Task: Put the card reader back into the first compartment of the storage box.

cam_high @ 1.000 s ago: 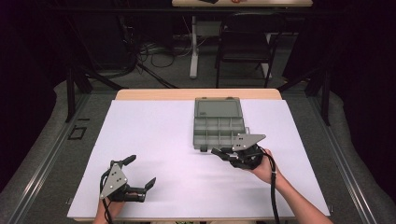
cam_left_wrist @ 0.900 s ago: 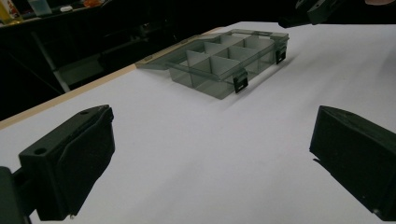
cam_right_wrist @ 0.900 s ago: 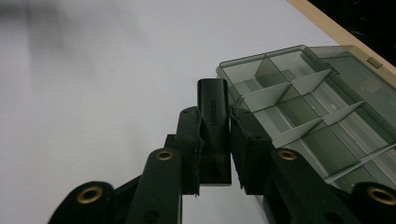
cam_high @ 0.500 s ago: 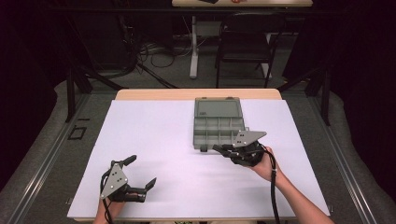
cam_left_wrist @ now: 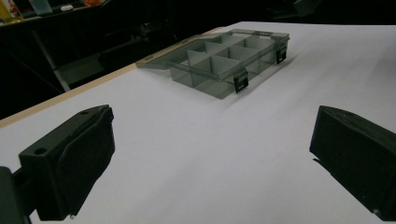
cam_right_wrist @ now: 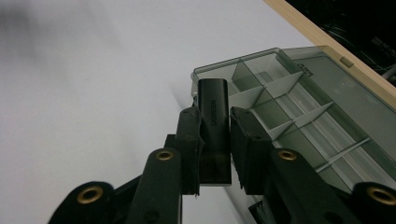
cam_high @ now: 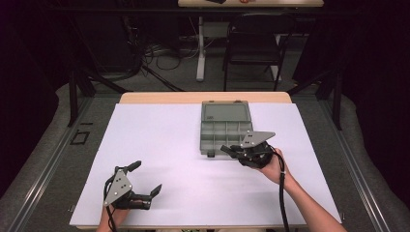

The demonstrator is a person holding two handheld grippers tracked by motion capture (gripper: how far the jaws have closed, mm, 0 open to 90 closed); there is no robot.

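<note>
While gripped, the black adapter (cam_right_wrist: 214, 122) projects beyond the right tongs (cam_right_wrist: 215, 135).

The table cover (cam_high: 183, 159) is a smooth, matt white sheet, paper-like, without creases. Beneath it, the table edge (cam_high: 159, 97) shows light wood with a plain, dull finish.

The organiser box (cam_high: 225, 126) is translucent smoke-grey plastic, slightly glossy, with thin smooth dividers and small black plastic latches.

The right gripper (cam_right_wrist: 215, 135) is matt black plastic with brass-coloured metal inserts at its pivots. The adapter (cam_right_wrist: 214, 116) between its jaws is black plastic with a satin sheen and pale printed lettering.

The left gripper (cam_high: 145, 181) has matt black, finely textured plastic jaws and carries a flat grey plate of dull finish.
</note>
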